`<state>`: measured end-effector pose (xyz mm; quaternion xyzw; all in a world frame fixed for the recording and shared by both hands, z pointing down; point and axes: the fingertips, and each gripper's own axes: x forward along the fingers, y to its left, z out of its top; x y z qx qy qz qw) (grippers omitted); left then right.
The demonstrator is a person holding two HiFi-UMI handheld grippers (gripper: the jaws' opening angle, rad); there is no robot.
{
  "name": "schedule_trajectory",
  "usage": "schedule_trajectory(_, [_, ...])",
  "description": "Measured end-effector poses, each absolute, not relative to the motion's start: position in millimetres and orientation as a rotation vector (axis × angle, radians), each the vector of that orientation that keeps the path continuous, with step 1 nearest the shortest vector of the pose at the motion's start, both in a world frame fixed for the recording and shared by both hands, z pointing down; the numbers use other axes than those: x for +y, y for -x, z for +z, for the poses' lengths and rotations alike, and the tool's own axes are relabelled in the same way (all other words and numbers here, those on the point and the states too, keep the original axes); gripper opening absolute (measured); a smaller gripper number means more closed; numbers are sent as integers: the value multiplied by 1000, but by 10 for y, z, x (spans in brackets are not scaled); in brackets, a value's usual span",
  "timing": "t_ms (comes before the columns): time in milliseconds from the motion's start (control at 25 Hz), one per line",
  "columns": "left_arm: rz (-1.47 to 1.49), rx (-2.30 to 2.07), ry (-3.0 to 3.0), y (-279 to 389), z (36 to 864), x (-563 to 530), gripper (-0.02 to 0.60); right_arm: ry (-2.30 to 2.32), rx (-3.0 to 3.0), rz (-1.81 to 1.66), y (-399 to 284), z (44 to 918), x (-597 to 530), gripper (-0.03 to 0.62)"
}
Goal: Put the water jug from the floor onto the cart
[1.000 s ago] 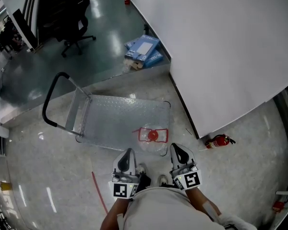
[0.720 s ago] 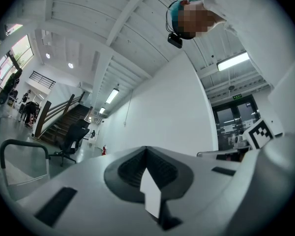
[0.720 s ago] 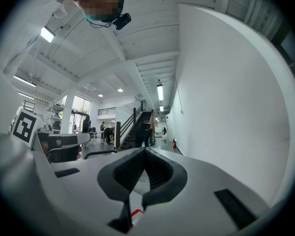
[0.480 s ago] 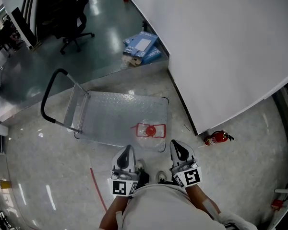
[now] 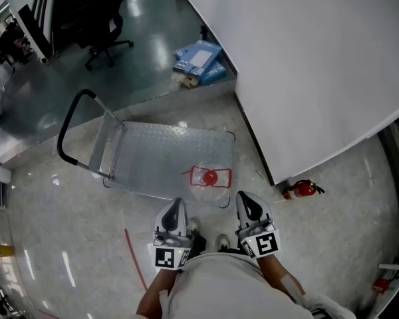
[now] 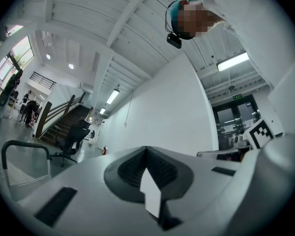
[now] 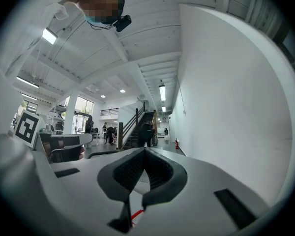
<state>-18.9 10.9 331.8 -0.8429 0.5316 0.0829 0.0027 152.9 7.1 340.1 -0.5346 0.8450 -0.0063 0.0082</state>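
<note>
Seen from above: a flat metal cart (image 5: 153, 158) w/ a black loop handle (image 5: 67, 125) at its far-left end stands on a pale speckled floor (image 5: 73, 244). A clear water jug (image 5: 211, 188) w/ a red cap (image 5: 210, 177) is at the cart's near-right corner and appears to rest on the deck. Whether it holds water can't be told.

On the near side of the cart, close to the person's body, are the left gripper (image 5: 177, 210) and the right gripper (image 5: 246, 201). They sit side by side, each w/ a marker cube, and both are apart from the jug. The left gripper's jaws are closed tip to tip w/ nothing between them; the right's are the same. The person's shoes (image 5: 195, 230) show between the two.

Room: a white wall (image 5: 306, 65) runs diagonally along the R side, and a red fire extinguisher (image 5: 302, 191) lies at its foot. Beyond the cart the floor turns dark green and glossy. Blue cartons (image 5: 198, 62) lie there beside the wall, and a black office chair (image 5: 103, 28) stands further L. A thin red strip (image 5: 135, 258) lies on the pale floor near the left gripper. The gripper views look level across the hall – a staircase (image 7: 137, 124) in the distance, under a white ceiling w/ strip lights.
</note>
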Motion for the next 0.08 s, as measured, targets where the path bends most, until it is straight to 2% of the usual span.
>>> schedule_trajectory(80, [261, 1668, 2644, 192, 3325, 90, 3, 1667, 2644, -24, -1522, 3414, 55, 11])
